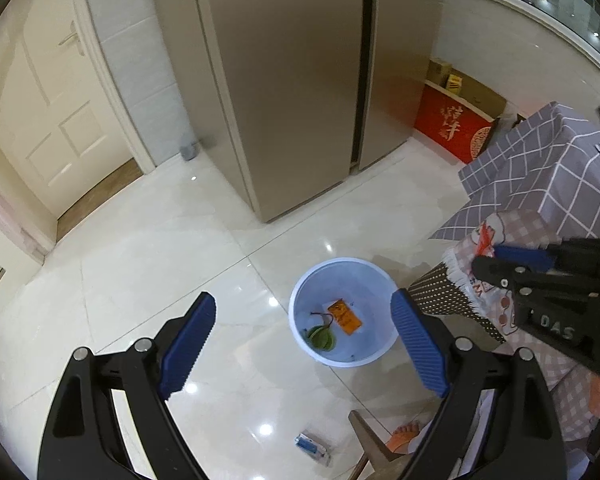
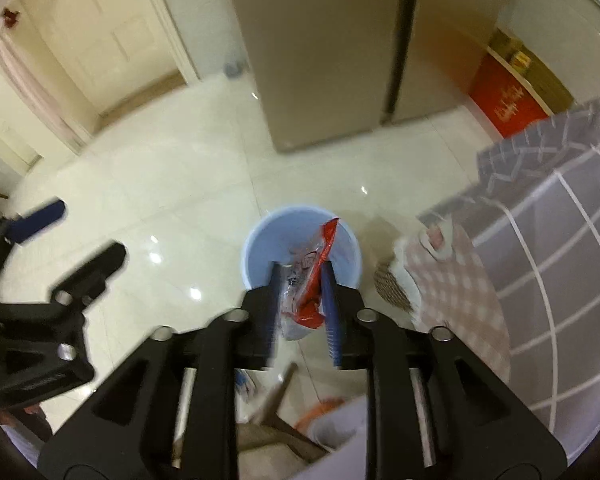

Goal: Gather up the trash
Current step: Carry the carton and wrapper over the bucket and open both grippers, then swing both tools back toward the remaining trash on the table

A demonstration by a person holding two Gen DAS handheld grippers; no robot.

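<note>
Nearest us, the right hand-held gripper point(image 2: 302, 300) has a crinkly red-and-clear plastic wrapper point(image 2: 310, 280) between its ribbed blue pads, jaws parted and no longer squeezing it, directly above the round pale-blue plastic bin point(image 2: 260, 236) on the glossy tiled floor. We judge the wrapper's long axis points down into the bin. The left hand-held gripper point(image 1: 300, 336) hangs spread wide and empty, farther off; an orange packet point(image 1: 344, 316) lies inside.
</note>
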